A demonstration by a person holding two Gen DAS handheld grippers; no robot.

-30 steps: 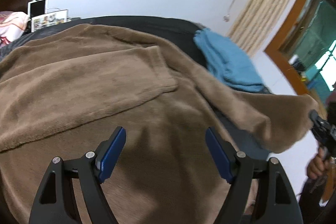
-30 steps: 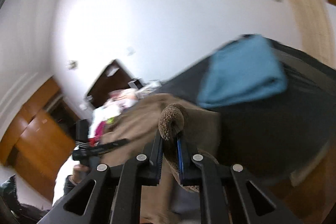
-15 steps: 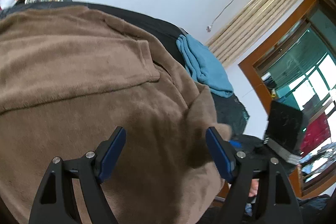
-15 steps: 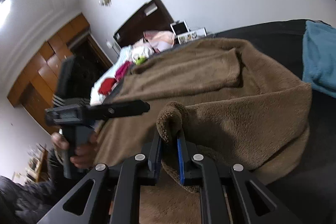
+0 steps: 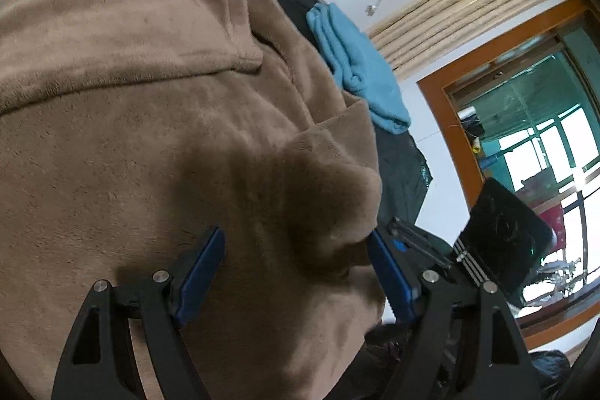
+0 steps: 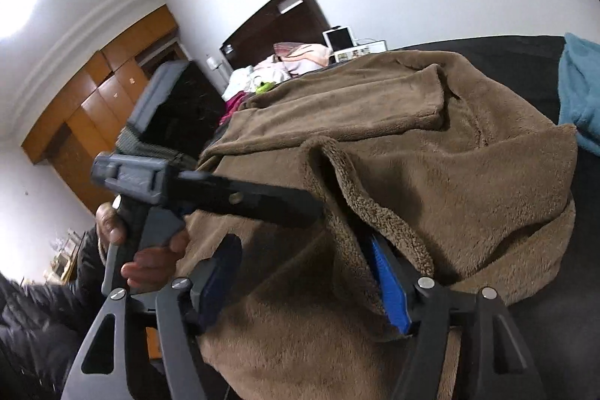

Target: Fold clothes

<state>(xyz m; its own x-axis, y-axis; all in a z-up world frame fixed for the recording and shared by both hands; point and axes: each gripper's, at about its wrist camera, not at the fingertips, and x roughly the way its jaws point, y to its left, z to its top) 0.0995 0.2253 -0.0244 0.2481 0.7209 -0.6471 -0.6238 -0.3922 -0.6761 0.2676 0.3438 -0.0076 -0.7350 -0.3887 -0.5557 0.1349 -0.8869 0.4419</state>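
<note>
White walls and a dark bed cover (image 6: 506,55) are seen behind a brown fleece garment (image 5: 150,137) spread across the bed. Both grippers are held spread apart over its fleece: the left gripper (image 5: 296,268) at 6 o'clock, the right gripper (image 6: 307,283) likewise. A blue cloth (image 5: 356,62) is seen at 2 o'clock.

Left gripper (image 5: 296,268) jaws spread wide, blue pads (image 5: 200,270) well apart. Right gripper (image 6: 311,283) also spread wide, blue pads (image 6: 390,283) apart. In the right wrist view, a bare hand (image 6: 146,250) with dark sleeve grips the left gripper's handle, fingers curled round it.
</note>
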